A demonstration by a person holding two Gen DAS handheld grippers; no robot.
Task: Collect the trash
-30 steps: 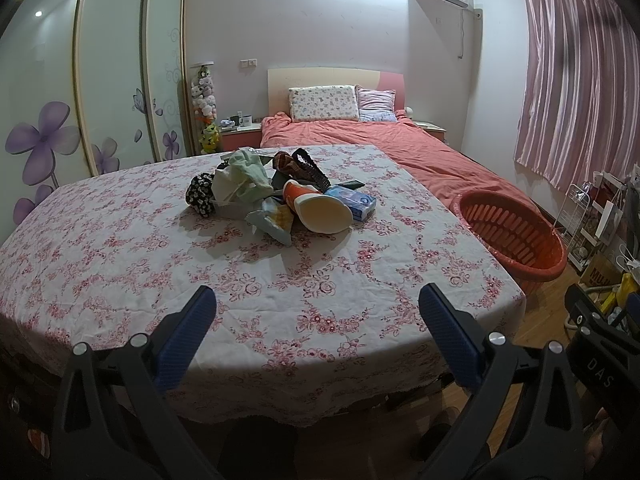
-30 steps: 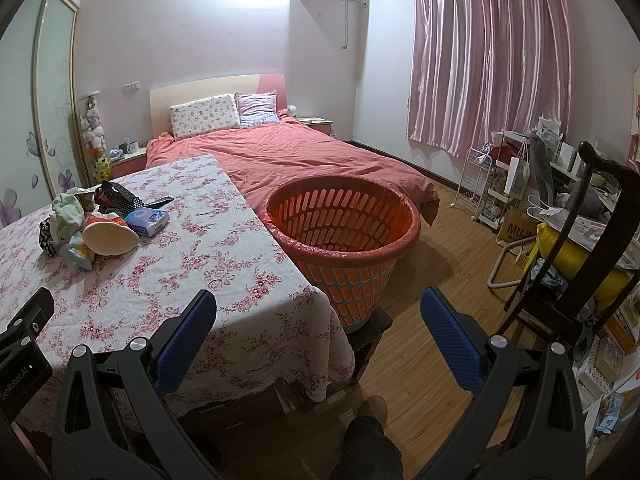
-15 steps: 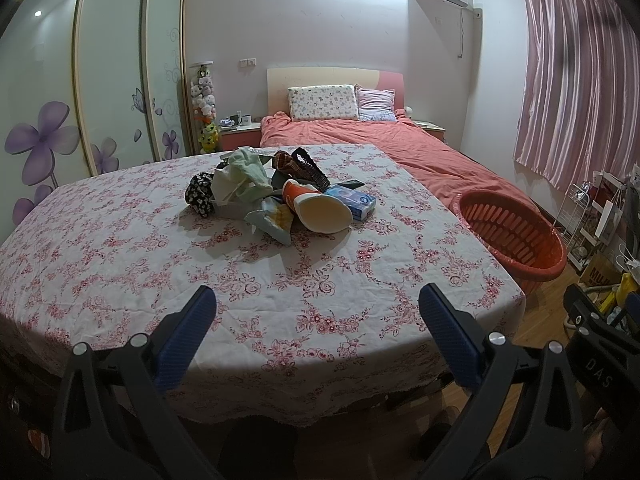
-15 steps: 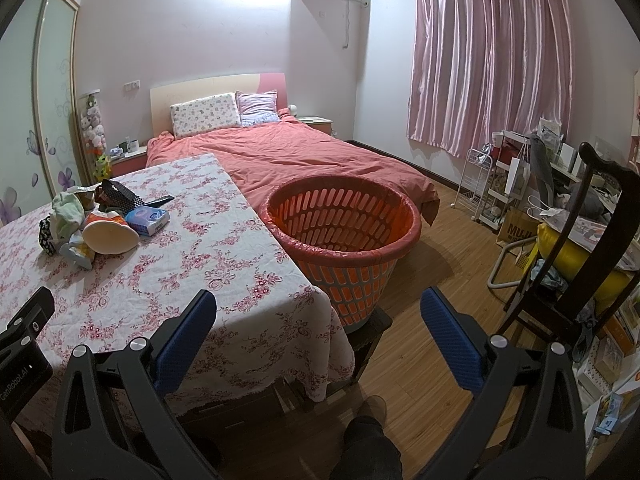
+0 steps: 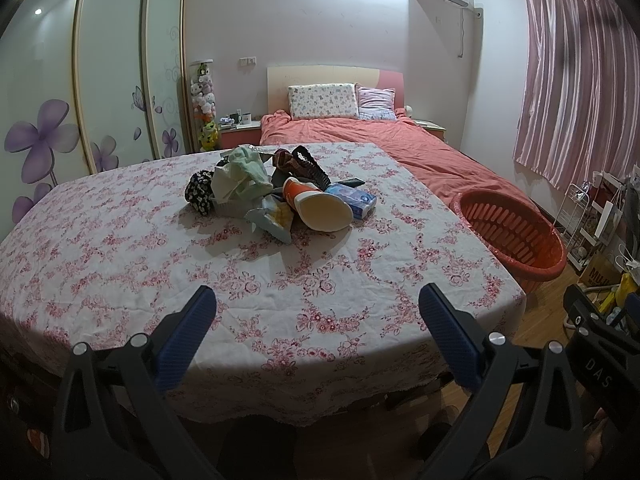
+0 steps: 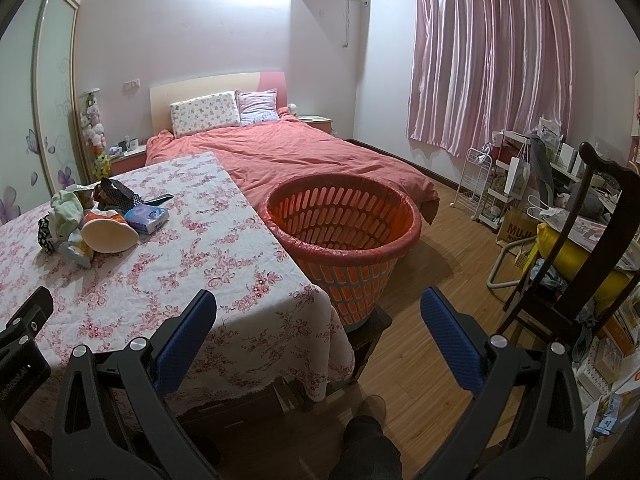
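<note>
The left gripper (image 5: 318,312) has its jaws wide apart with nothing between them. It hangs over the near edge of the worktop (image 5: 120,264), which has a flowery cloth. The trash pile (image 5: 276,196) sits well ahead of the jaws, near the middle of the worktop. In the pile are a tipped paper cup (image 5: 318,208), a blue tissue pack (image 5: 352,200) and a crumpled green wrapper (image 5: 240,178). Bare cloth lies all around the pile.

The right gripper (image 6: 318,312) also has its jaws wide apart and empty, over the worktop's right corner. The orange basket (image 6: 340,220) stands just beside the worktop's right edge, between worktop and bed (image 6: 304,152). Open wood floor (image 6: 436,280) lies right of the basket.
</note>
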